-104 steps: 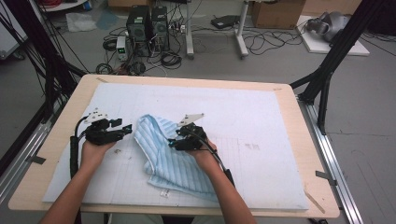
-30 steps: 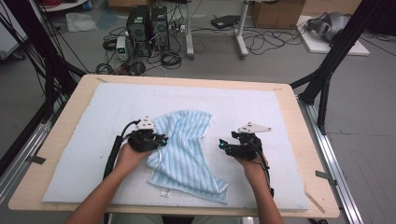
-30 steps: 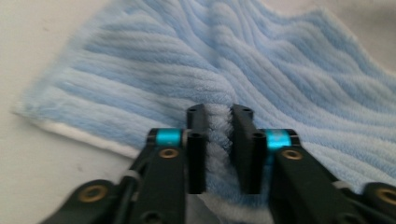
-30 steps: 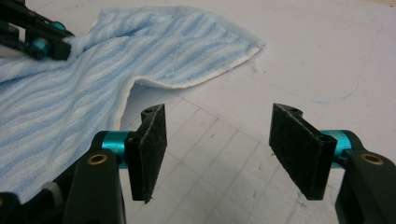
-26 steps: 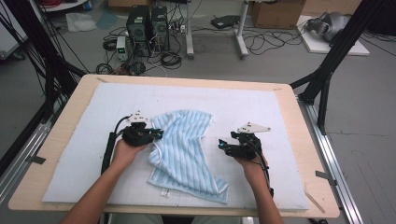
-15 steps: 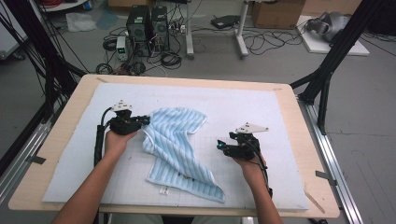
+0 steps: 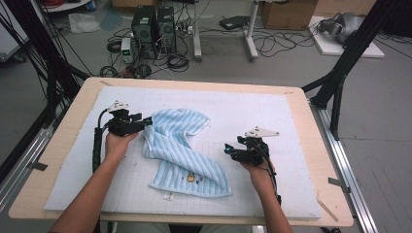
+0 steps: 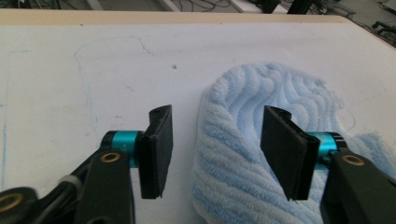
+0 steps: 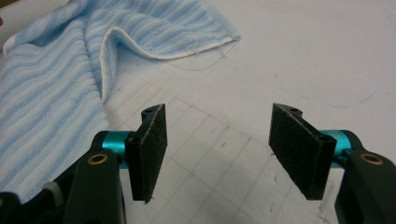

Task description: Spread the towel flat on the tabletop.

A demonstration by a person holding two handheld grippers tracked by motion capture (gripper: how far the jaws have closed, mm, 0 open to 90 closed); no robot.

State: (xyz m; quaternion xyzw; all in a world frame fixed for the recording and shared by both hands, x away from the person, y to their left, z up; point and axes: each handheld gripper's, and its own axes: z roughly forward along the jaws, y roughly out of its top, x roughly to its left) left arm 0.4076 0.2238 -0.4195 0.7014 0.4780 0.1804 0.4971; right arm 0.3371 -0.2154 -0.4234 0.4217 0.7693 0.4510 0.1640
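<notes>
The left gripper [image 7: 145, 122] has carried one edge of the striped towel [image 7: 184, 150] outward across the white mat [image 7: 272, 121] since a second ago, and its jaws have just been opening — the left gripper view shows them standing well apart, with a fold of towel [image 8: 243, 154] between them but neither pad pressing on it. In judgement, this marks the release at the end of a spreading pull; the next grip point has yet to be chosen. The right gripper [image 7: 227, 150], just beside the towel's right edge, has not shifted; its jaws stand open and empty over bare mat in the right gripper view [image 9: 215, 154]. The towel lies near the middle of the tabletop [image 7: 58, 160], still partly folded, with one rounded lobe towards the far side. Its long axis runs diagonally — from the left gripper towards the near edge below the right gripper.
</notes>
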